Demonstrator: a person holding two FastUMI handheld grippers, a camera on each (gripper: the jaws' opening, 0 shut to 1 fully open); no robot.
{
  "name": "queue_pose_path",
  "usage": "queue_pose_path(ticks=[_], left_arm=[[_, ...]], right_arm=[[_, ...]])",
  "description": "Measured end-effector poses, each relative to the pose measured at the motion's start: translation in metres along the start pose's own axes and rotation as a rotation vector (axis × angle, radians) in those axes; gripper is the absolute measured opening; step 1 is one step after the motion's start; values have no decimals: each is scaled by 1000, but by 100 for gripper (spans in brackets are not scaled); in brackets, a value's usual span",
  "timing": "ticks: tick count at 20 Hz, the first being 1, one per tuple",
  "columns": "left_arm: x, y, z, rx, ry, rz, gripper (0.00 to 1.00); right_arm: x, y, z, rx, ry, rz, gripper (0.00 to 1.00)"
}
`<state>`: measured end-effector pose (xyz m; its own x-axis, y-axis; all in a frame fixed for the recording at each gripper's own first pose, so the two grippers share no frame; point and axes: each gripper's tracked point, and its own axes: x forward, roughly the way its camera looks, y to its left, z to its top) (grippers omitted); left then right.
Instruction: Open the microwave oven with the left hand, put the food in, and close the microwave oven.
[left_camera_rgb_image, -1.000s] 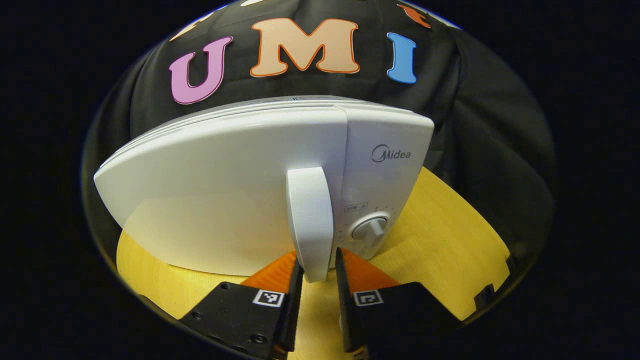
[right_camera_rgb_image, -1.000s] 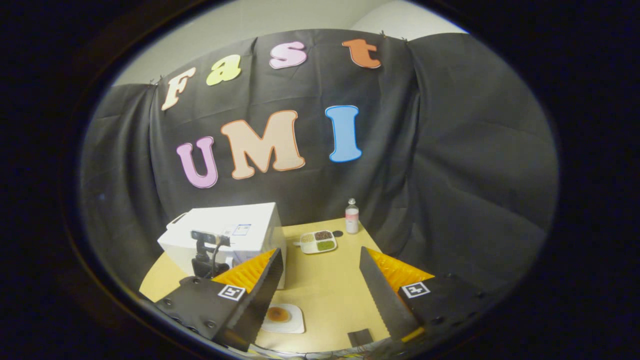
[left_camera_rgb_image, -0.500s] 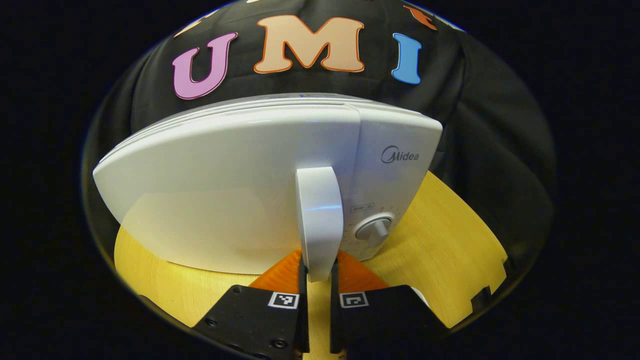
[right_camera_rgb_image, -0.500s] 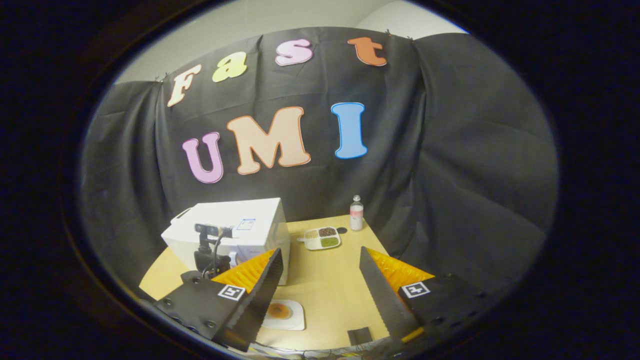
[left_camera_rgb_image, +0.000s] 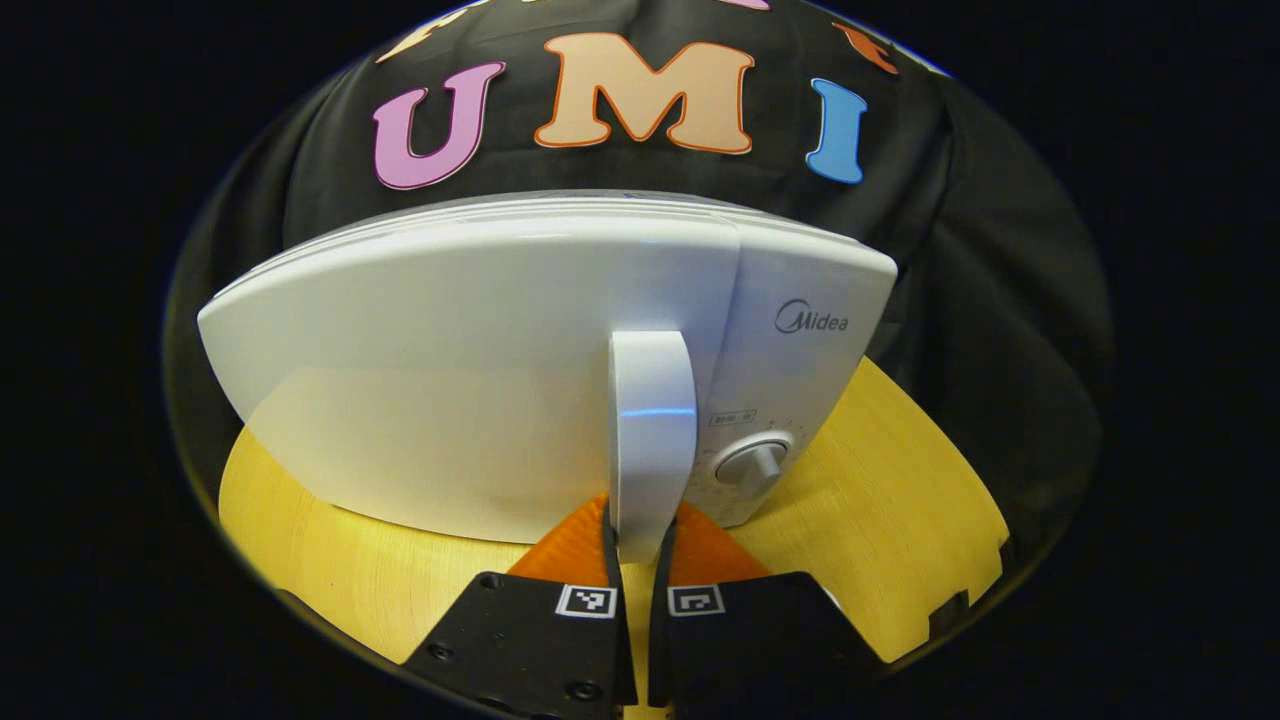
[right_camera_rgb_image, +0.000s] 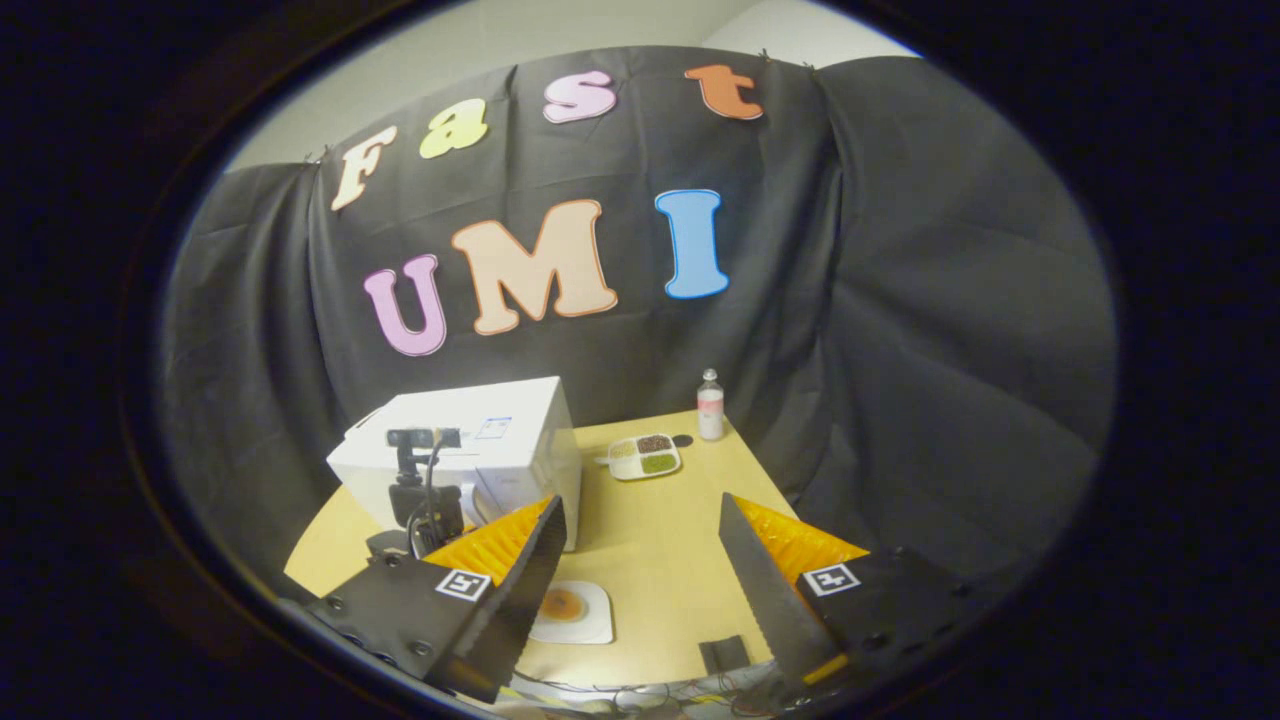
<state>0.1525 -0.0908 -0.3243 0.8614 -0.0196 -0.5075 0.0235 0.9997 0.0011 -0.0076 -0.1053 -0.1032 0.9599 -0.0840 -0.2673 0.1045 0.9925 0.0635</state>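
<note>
light: bright overhead | glare: microwave door (left_camera_rgb_image: 450, 380) | edges: fisheye-bent | focus: sharp | wall: dim

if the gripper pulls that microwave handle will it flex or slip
Probably stiff: the handle looks like thick moulded plastic. Its glossy surface could be slippery, though the left gripper pinches it from both sides. The microwave sits loose on the table, so it might slide.

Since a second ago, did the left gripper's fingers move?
Yes. The left gripper has closed inward onto the microwave's door handle, which stayed put; both fingers now press it.
</note>
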Motion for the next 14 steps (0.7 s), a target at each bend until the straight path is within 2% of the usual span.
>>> queue_pose_path(ticks=[1, 4, 5, 6, 8, 9, 10, 11, 14], left_arm=[[-1, 1, 1, -2, -2, 5, 5], [-2, 2, 0, -38, -2, 41, 3], [-3, 1, 0, -36, 2, 45, 2], [-3, 3, -1, -29, 5, 47, 2], [-17, 2, -14, -44, 31, 55, 2], [-28, 3, -15, -27, -2, 48, 2], [-34, 5, -18, -8, -22, 37, 2], [-42, 7, -25, -10, -11, 29, 1], [-63, 10, -40, 11, 8, 34, 8]], right_arm=[[-1, -1, -2, 1, 5, 0, 92], [-1, -2, -9, 2, 20, 1, 92], [-1, -1, -12, 3, 26, 5, 97], [-1, 0, -16, 3, 35, 10, 92], [2, 1, -24, -3, 53, 17, 92], [4, 1, -27, -7, 61, 20, 92], [6, 2, -30, -8, 68, 25, 97], [8, 5, -32, -6, 76, 39, 97], [14, 13, -38, -40, 86, 86, 92]])
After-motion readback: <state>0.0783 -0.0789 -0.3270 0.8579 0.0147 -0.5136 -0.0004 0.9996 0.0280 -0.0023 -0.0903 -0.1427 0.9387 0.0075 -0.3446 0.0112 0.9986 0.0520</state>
